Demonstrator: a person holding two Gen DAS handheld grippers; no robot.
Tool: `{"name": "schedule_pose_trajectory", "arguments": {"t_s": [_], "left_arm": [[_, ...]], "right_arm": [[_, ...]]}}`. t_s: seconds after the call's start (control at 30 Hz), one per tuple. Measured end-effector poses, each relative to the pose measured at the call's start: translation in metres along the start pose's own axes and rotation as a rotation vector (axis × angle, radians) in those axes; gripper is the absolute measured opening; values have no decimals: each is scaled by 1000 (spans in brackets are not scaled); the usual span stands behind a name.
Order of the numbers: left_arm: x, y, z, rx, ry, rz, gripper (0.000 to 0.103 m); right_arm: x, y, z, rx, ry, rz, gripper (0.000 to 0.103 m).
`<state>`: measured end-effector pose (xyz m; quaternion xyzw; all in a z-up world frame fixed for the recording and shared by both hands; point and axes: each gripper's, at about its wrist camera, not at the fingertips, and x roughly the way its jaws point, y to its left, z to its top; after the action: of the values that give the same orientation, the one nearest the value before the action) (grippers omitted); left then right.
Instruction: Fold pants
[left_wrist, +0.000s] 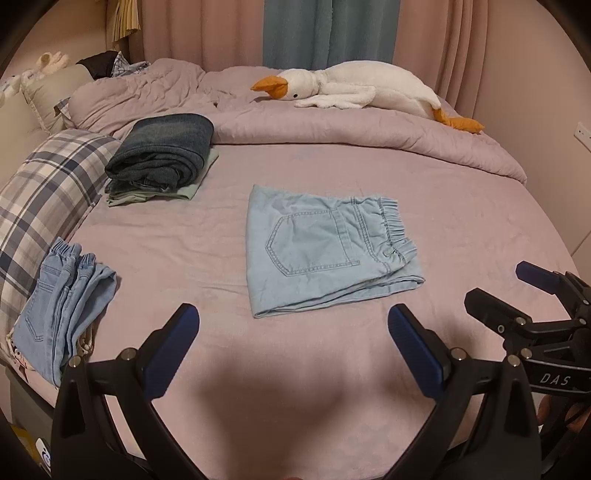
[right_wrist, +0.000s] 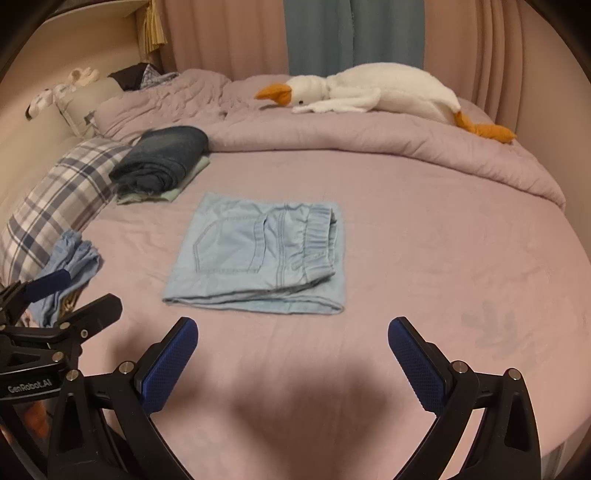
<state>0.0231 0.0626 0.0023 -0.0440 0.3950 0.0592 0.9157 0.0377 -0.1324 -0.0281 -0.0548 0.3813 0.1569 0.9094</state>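
Both grippers hover empty, jaws spread wide, above the near edge of the bed.

Left gripper (left_wrist: 293, 345) and right gripper (right_wrist: 293, 347) sit side by side, touching nothing, each visible at the edge of the other's view. Just beyond them the light blue pants (left_wrist: 327, 245) lie folded into a flat rectangle on the pink sheet (left_wrist: 461, 229), back pocket up, elastic waistband toward the right. Near the plaid pillow (left_wrist: 44, 199), a dark folded stack (left_wrist: 162, 153) rests on what looks like a pale green garment. More blue jeans (left_wrist: 62, 306) lie at the left edge. A plush goose (left_wrist: 365, 90) stretches across the rumpled duvet.
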Motion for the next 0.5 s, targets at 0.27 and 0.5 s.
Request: {"name": "schedule_pose_trajectory", "arguments": {"t_s": [0.27, 0.5], "left_arm": [[-2, -2, -2, -2, -2, -2, 102], [-5, -2, -1, -3, -27, 3, 102]], "right_arm": [[0, 0, -1, 0, 0, -5, 102], [-2, 1, -1, -1, -6, -3, 102]]}}
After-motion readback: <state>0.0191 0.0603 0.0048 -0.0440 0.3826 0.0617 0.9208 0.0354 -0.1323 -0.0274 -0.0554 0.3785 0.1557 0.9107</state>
